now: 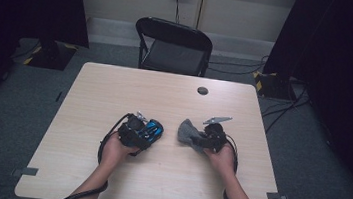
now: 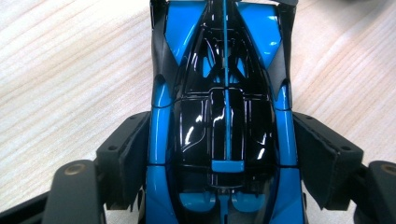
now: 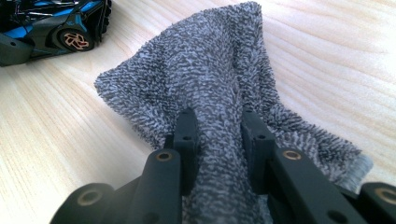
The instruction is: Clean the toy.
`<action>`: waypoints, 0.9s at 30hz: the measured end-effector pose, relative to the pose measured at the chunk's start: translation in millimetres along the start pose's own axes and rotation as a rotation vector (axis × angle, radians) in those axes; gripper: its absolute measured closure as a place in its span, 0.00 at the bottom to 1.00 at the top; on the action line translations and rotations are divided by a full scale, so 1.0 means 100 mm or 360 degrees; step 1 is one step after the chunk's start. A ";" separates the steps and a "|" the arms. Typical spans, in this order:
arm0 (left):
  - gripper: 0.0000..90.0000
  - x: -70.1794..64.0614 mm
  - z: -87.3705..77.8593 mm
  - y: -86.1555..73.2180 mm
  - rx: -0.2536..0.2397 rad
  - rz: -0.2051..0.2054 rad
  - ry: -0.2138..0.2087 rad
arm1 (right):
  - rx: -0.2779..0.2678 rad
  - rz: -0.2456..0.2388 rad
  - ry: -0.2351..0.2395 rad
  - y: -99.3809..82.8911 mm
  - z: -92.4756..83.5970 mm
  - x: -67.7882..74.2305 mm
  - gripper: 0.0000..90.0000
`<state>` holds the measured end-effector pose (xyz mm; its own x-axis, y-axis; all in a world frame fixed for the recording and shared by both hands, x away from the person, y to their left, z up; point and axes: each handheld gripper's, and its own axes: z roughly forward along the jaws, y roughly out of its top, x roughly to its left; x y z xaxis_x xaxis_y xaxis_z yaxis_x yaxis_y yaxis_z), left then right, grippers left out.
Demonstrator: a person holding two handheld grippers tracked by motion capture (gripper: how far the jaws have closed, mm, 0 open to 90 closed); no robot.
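Clamped the toy car (image 2: 224, 116) across its flanks in the left gripper (image 1: 137, 129), jaws spread wide and pads seemingly pressed to both blue sides. Kept it wheels-down on the desk (image 1: 115, 87), a little left of the middle, nearer the near edge than the far one. Pinched a grey cloth (image 3: 201, 60) in the right gripper (image 3: 219, 135), jaws nearly together on a bunched fold, with the loose end draped toward the car, near it but apart. Judged the work in hand as wiping the car.

Risks from here:
- Could lose the car sideways out of a light grip on glossy, tapered bodywork once rubbed.
- Could snag the terry loops on a wheel or the rear fins.
- Could drag the cloth out of the jaws by pulling against so short a fold.
- Could knock the two grippers together by working this close.
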<state>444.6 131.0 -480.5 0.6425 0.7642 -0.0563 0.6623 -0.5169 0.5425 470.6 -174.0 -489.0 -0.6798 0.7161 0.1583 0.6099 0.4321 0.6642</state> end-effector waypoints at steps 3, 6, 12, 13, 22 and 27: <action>0.29 -0.02 0.00 0.02 0.0024 0.0006 0.0028 | 0.0004 0.0001 -0.0007 0.00 0.00 0.00 0.80; 0.29 -0.01 -0.01 0.00 0.0003 -0.0011 0.0013 | -0.0001 0.0001 -0.0003 0.00 0.00 0.00 0.80; 0.29 -0.03 -0.04 0.02 0.0006 0.0015 0.0010 | -0.0005 0.0004 0.0002 0.00 0.00 0.00 0.80; 0.30 -0.03 -0.06 0.03 -0.0016 0.0013 0.0006 | -0.0004 0.0004 0.0002 0.00 0.00 0.00 0.80; 0.30 -0.05 -0.08 0.08 -0.0027 0.0021 -0.0014 | -0.0008 0.0007 0.0004 -0.01 0.00 -0.01 0.80; 0.30 -0.07 -0.05 0.07 -0.0012 0.0040 -0.0015 | -0.0004 0.0005 0.0002 0.00 0.00 0.00 0.80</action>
<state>442.8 124.2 -472.1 0.6625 0.7474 -0.0504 0.6429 -0.5328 0.5503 470.6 -174.3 -489.1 -0.6783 0.7168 0.1614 0.6112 0.4286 0.6654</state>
